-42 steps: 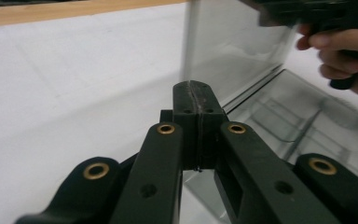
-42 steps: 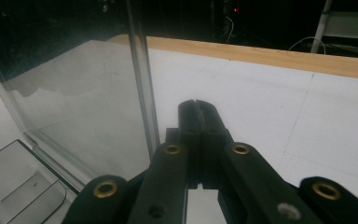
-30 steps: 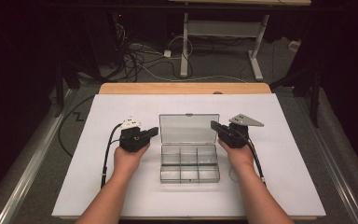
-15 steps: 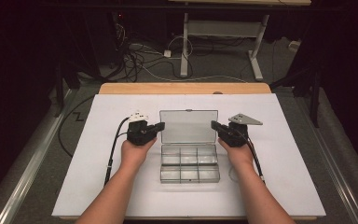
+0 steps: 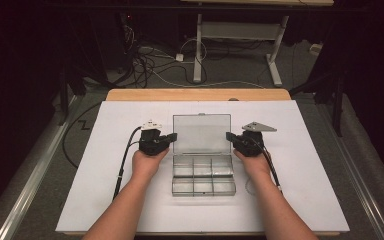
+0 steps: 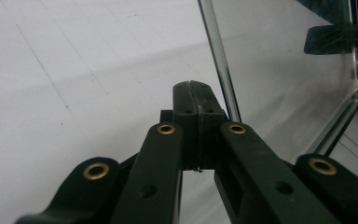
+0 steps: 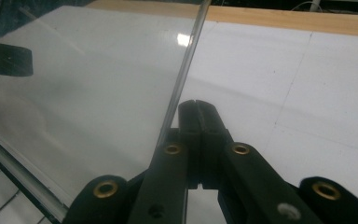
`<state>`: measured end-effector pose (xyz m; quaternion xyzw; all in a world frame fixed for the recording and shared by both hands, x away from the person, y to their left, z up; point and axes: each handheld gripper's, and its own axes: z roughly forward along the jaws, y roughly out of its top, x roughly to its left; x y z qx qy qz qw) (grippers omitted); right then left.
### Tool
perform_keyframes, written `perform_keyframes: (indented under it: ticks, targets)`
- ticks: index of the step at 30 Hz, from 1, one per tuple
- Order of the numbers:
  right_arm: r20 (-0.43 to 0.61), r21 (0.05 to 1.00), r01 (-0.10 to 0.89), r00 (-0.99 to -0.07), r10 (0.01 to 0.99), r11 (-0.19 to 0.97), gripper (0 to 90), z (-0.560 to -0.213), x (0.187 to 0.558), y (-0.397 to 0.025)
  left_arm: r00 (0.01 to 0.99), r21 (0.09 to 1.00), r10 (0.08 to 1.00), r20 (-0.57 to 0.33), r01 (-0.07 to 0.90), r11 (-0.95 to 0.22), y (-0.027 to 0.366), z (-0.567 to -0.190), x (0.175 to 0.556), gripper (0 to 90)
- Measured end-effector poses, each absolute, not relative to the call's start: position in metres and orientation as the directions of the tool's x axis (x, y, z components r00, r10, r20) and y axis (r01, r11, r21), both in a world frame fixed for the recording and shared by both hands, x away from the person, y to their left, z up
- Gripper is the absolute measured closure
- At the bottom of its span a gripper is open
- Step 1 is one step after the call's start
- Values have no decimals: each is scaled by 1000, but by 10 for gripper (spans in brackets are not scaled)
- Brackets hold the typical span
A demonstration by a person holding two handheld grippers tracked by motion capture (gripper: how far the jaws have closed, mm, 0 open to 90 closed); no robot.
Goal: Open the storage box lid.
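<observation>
— Where do we have the clear plastic box (image 5: 203, 172) now?

— It sits in the middle of the white table (image 5: 80, 200), between our two hands. Its long axis runs left to right across the table, and its lid (image 5: 201, 133) is swung open on the far side, standing up and leaning away from us. The open tray faces upward.

— How does it look?

— It is transparent throughout, with thin dividers that split the tray into two rows of small compartments. We cannot quite tell from the high view whether anything lies inside them.

— And our grippers?

— The left gripper (image 5: 171, 137) is at the lid's left edge, the right gripper (image 5: 228, 136) at its right edge. In the left gripper view our jaws are pressed together with nothing between them, just beside the lid's edge (image 6: 218, 65). In the right gripper view the jaws are likewise pressed together, with the lid's edge (image 7: 184, 70) just to their left.
</observation>
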<state>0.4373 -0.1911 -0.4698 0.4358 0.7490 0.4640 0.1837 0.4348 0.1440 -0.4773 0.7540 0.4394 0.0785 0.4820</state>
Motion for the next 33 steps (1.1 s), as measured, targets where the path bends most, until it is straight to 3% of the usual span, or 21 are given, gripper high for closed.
perform_keyframes:
  ticks: [25,33]
  targets:
    - [96,795,549,-535,840,259,900,-482,443,-192,561,720,776,-288,661,-211,141,-490,441,876]
    - [99,804,544,-522,847,242,900,-475,439,-201,542,728,794,-277,657,-194,156,-484,435,876]
